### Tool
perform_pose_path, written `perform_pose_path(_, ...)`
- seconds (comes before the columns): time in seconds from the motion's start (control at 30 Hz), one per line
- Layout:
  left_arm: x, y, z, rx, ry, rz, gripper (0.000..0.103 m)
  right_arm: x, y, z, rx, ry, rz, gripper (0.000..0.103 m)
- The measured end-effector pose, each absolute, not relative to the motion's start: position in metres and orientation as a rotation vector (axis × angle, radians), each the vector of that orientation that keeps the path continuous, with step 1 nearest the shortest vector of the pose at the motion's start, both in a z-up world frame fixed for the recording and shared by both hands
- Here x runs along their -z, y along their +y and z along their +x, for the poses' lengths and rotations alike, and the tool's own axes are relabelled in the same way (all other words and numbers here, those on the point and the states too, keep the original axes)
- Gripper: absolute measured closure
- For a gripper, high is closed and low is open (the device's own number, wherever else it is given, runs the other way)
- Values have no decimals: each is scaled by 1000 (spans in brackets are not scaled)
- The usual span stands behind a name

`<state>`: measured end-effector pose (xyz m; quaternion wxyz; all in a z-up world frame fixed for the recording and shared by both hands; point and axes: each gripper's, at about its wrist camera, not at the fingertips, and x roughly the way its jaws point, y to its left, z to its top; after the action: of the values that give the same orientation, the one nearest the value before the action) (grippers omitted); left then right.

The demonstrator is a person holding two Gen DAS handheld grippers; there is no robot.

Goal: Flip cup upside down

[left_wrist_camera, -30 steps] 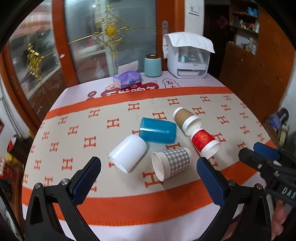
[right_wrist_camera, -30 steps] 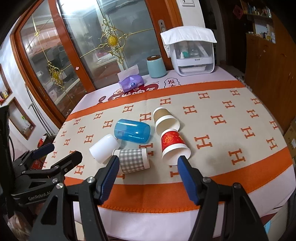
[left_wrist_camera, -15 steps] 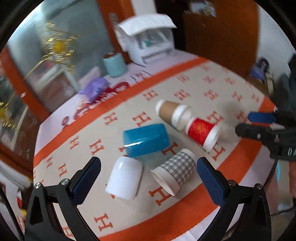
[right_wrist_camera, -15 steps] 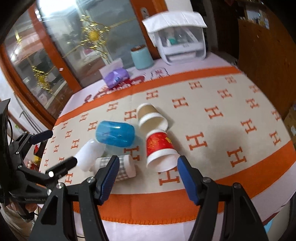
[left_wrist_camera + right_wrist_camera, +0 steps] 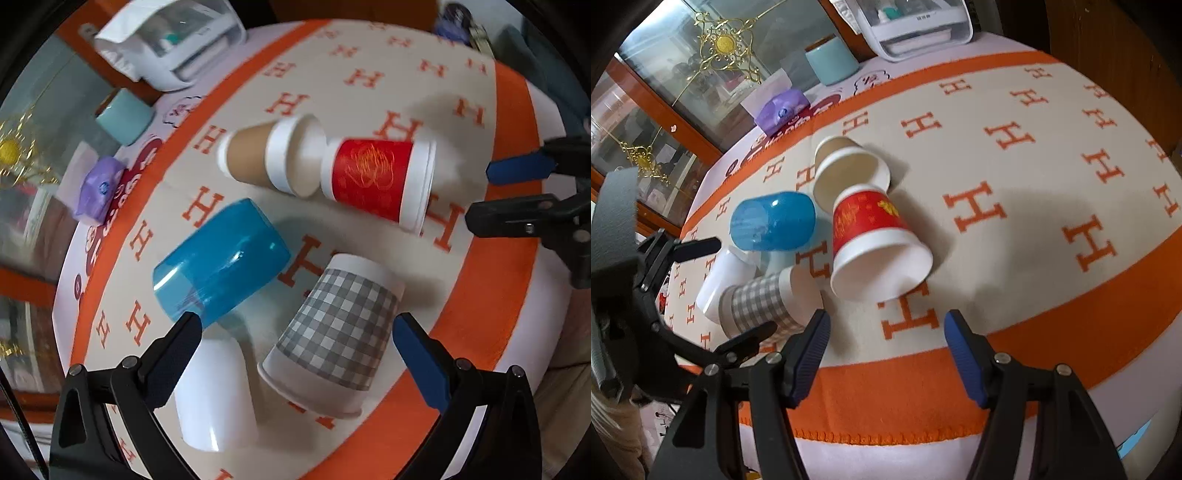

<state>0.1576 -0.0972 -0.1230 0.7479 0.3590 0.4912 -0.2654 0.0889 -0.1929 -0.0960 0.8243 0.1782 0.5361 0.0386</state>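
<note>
Both claws are hanging spread and empty: the left gripper (image 5: 295, 332) is framing the checked paper cup (image 5: 334, 334), lying on its side at the tablecloth's (image 5: 1052, 155) near edge. It looks light and crushable, so a gentle mid-wall pinch seems best. The right gripper (image 5: 884, 338) is facing the red cup (image 5: 875, 240) just beyond.

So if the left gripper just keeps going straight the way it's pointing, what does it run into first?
Most likely the grey checked paper cup, lying on its side between the open left gripper fingers. The white plastic cup lies close to the left finger, so it might be brushed; depth is hard to judge.
</note>
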Motion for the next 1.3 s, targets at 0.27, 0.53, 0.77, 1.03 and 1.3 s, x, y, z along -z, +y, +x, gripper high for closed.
perform_pose_path(0.27, 150, -116, 161, 645, 1156, 870, 14, 109, -195, 85, -80, 1170, 403, 39)
perform_pose_path(0.53, 164, -117, 163, 592, 1244, 845, 38, 107, -197, 78, -82, 1164, 417, 39)
perform_pose_path(0.77, 140, -99, 157, 465, 1300, 673, 39, 99, -192, 72, -122, 1148, 421, 39)
perform_pose_path(1.03, 123, -54, 145, 235, 1473, 266, 39, 89, -181, 63, -185, 1130, 415, 39)
perform_pose_path(1.3, 137, -24, 125, 70, 1500, -79, 39, 104, -173, 56, -222, 1178, 414, 39)
